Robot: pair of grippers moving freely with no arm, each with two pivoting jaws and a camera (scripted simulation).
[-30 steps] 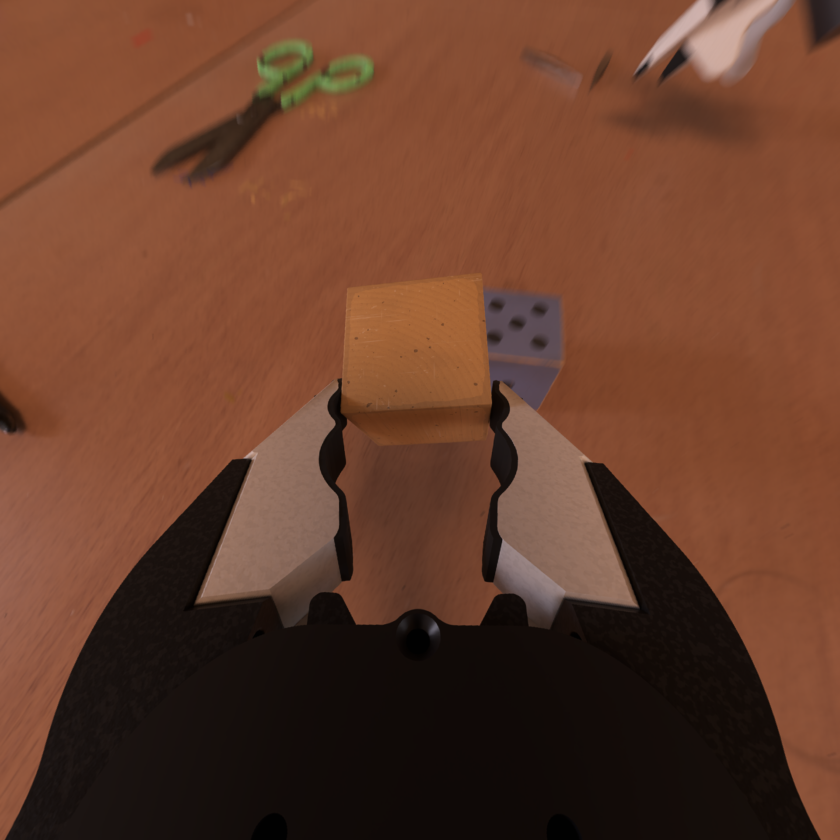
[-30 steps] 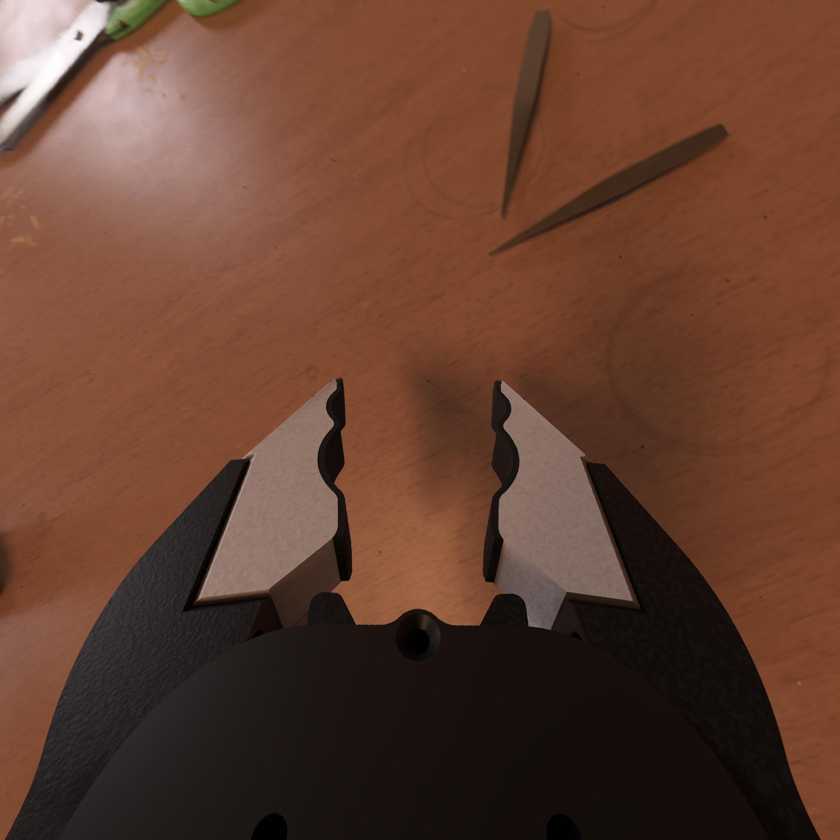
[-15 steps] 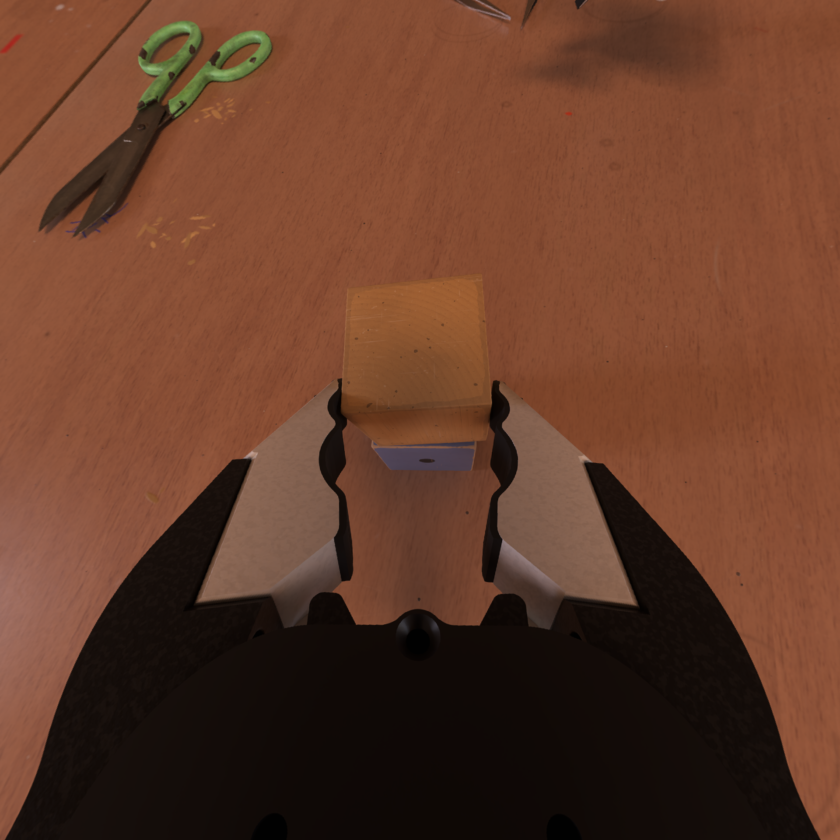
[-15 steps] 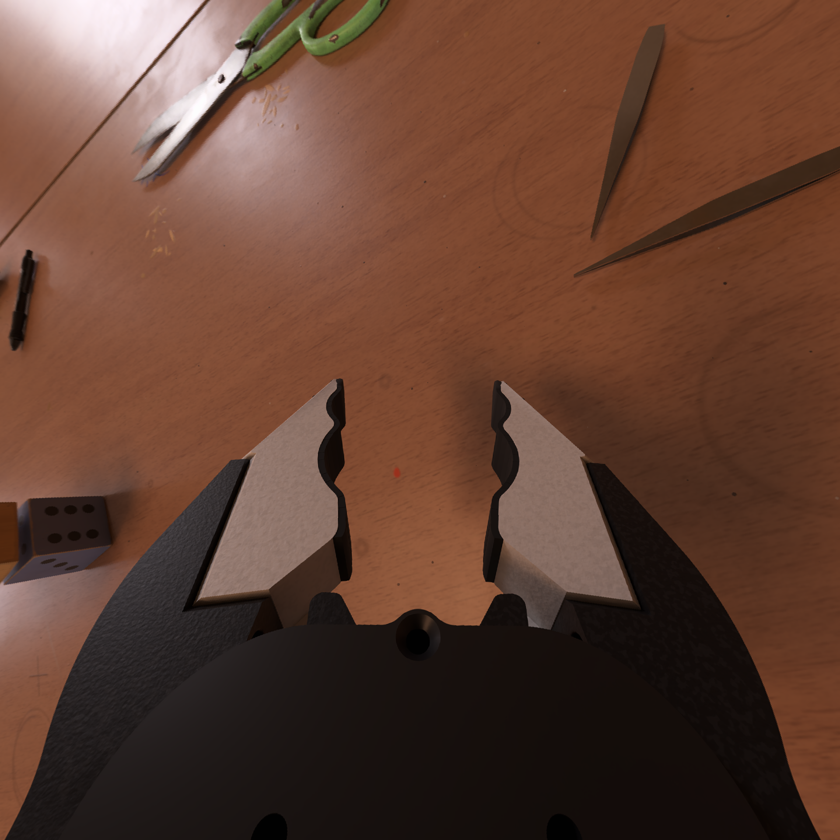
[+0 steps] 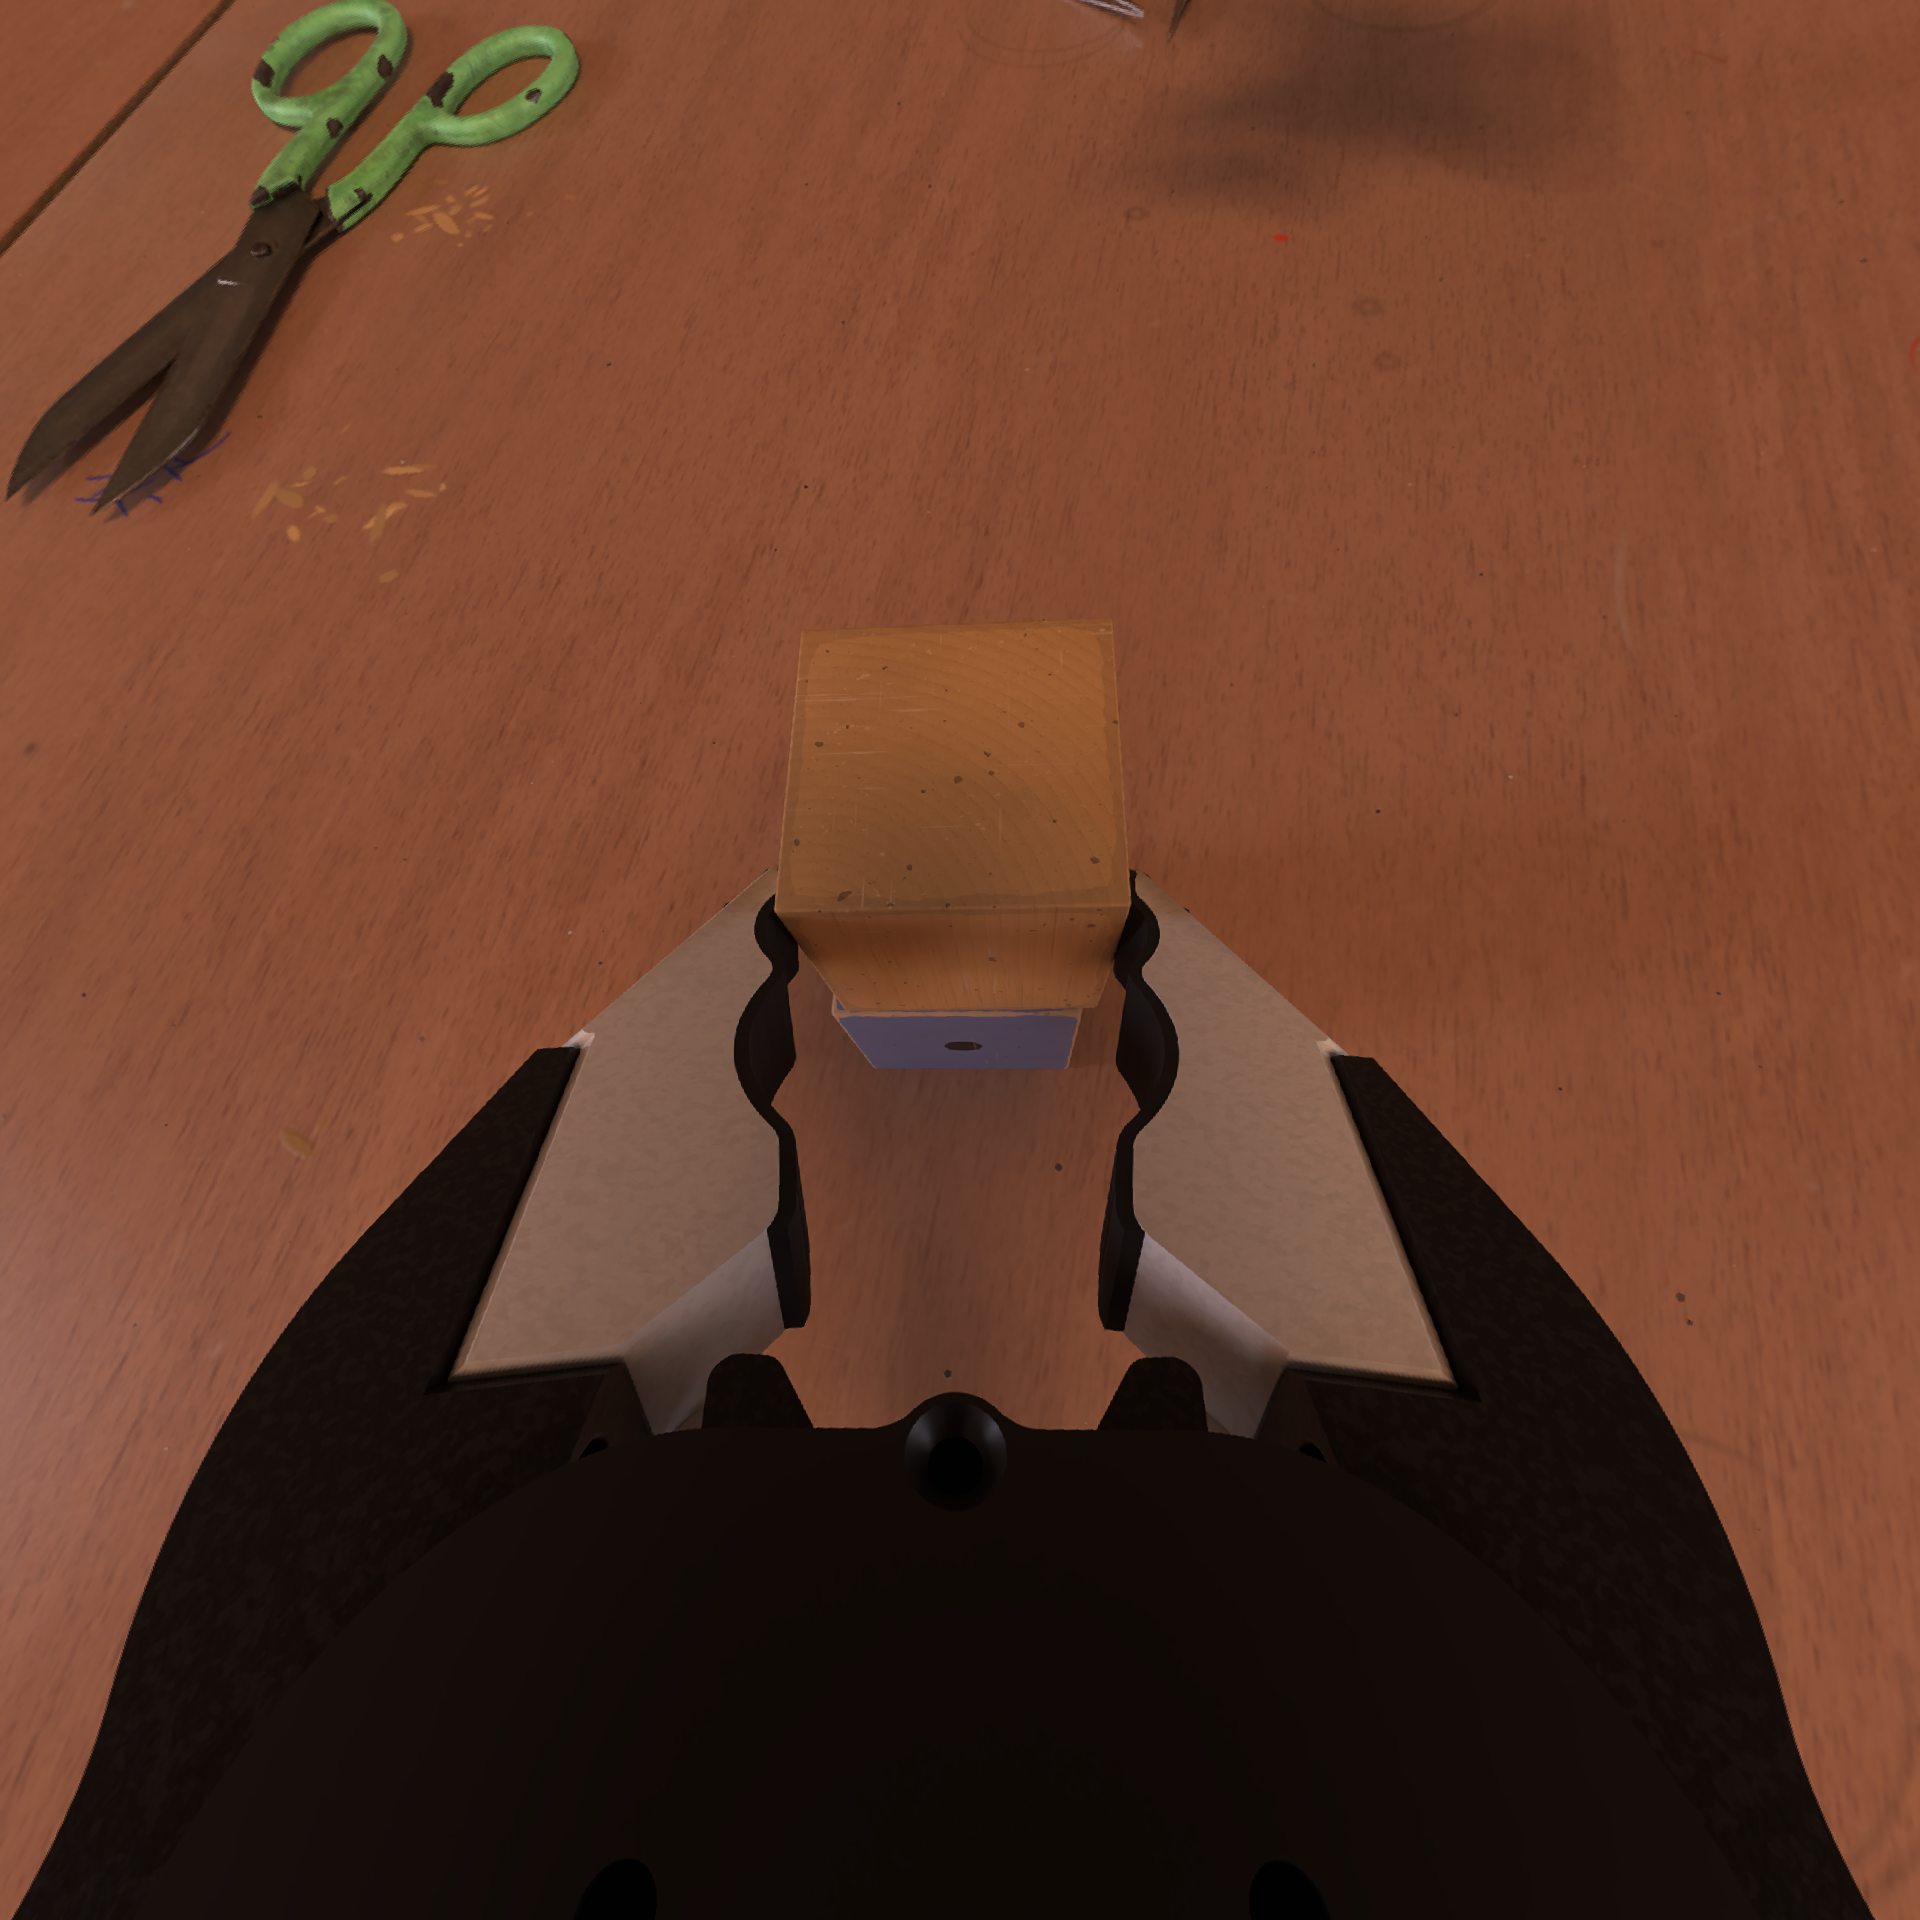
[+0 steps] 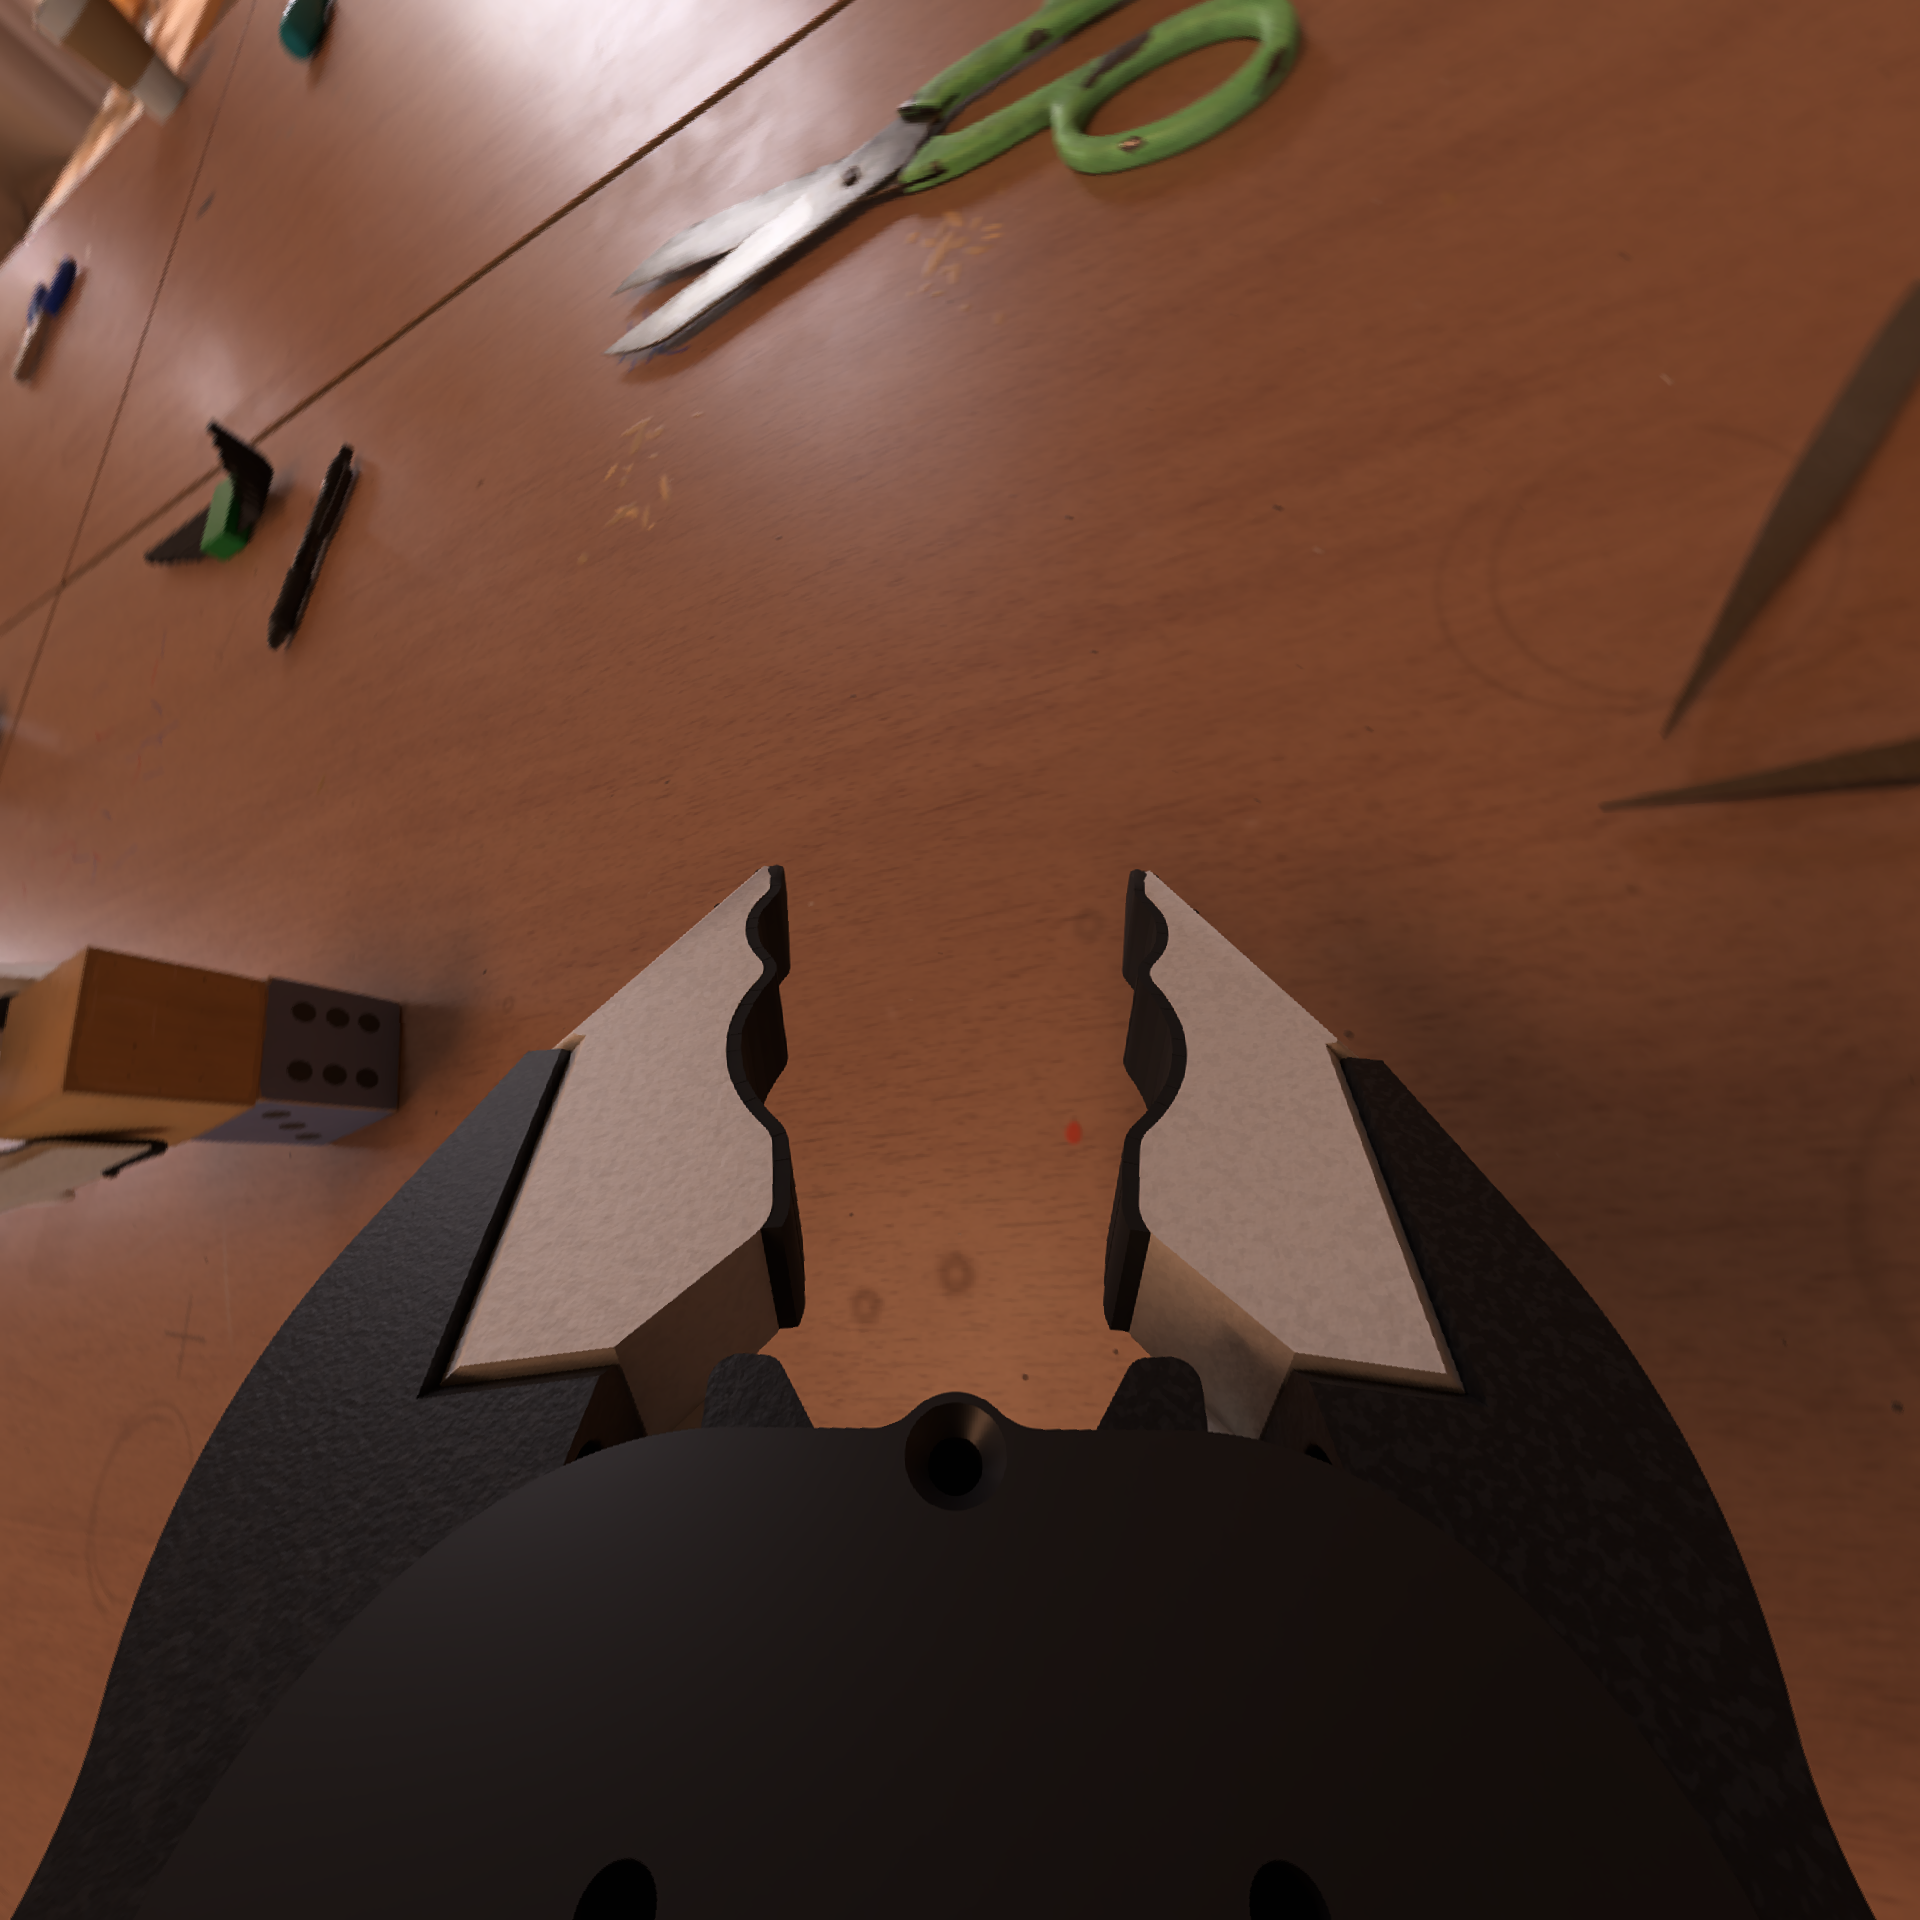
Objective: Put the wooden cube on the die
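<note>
My left gripper (image 5: 956,914) is shut on the wooden cube (image 5: 951,790), gripping its two sides with the fingertips. The grey-blue die (image 5: 956,1044) sits on the table directly under the cube, only its near one-pip face showing. In the right wrist view the cube (image 6: 156,1029) lies flush against the die (image 6: 332,1049) at the left edge, with no gap visible, and a left finger (image 6: 52,1158) still touches the cube. My right gripper (image 6: 956,894) is open and empty over bare table, well away from the die.
Green-handled scissors (image 5: 291,239) lie at the far left of the wooden table (image 5: 1455,727); they also show in the right wrist view (image 6: 935,156). Two dark pointed tools (image 6: 1787,551), a black pen (image 6: 312,545) and a green and black clip (image 6: 223,509) lie farther off.
The left gripper carried the cube from beside the die to directly over it and has nearly stopped. The right gripper swung so that cube and die came into its view; it stayed open.
</note>
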